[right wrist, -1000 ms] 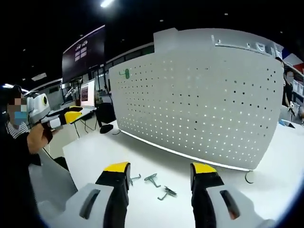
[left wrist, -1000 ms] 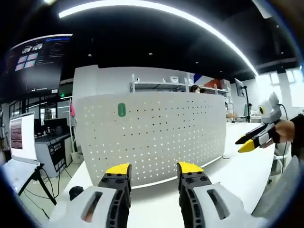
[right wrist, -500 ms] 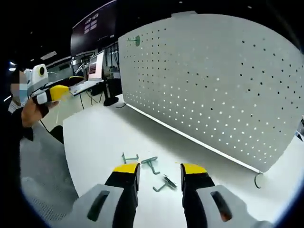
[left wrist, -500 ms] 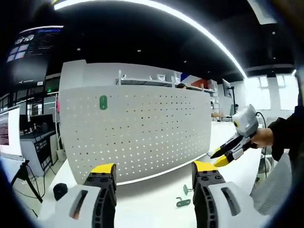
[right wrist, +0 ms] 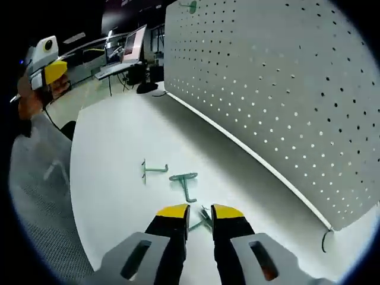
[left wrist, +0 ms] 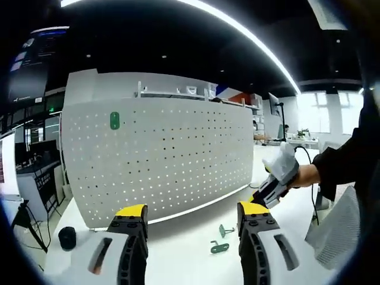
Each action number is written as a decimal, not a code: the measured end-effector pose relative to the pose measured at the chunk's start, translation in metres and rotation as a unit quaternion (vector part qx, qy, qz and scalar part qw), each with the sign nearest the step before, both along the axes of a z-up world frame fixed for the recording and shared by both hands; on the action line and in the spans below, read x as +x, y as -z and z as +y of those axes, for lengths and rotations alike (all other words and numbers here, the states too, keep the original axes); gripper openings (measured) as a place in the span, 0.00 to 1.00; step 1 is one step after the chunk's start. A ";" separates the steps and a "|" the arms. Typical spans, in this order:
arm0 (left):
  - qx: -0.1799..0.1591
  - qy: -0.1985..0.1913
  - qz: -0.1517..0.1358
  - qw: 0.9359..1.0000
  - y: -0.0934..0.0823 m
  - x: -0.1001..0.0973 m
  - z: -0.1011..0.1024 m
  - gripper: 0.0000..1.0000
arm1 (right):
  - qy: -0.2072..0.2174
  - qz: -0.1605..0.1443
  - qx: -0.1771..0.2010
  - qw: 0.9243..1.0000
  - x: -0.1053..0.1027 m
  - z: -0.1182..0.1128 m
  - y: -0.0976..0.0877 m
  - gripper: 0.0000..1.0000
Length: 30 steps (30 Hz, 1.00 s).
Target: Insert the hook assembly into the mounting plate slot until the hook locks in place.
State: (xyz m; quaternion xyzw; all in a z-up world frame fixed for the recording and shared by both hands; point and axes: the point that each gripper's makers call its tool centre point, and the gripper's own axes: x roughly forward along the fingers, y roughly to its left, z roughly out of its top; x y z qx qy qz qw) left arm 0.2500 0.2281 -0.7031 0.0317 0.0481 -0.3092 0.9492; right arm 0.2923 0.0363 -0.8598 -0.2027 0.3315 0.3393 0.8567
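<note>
Narrowing right claw (right wrist: pixel 200 212) over nearest hook (right wrist: pixel 205 218), jaws closer than before | left claw (left wrist: pixel 192 212) released

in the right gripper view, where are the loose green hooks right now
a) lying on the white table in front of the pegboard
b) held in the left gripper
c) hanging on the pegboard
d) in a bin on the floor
a: the green hooks lie flat on the white table, in front of the pegboard, with the right gripper low over the nearest one.
</note>
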 end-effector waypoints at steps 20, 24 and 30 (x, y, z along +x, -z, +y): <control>0.007 0.005 0.003 1.000 0.003 -0.001 -0.001 0.58 | -0.085 0.017 -0.112 0.990 0.007 0.002 0.034 0.04; 0.008 0.006 0.004 1.000 0.003 -0.002 -0.002 0.58 | -0.090 0.013 -0.114 0.989 0.009 0.001 0.034 0.02; 0.009 0.009 0.005 1.000 0.004 -0.003 -0.004 0.57 | -0.073 0.000 -0.092 0.993 0.008 0.000 0.020 0.01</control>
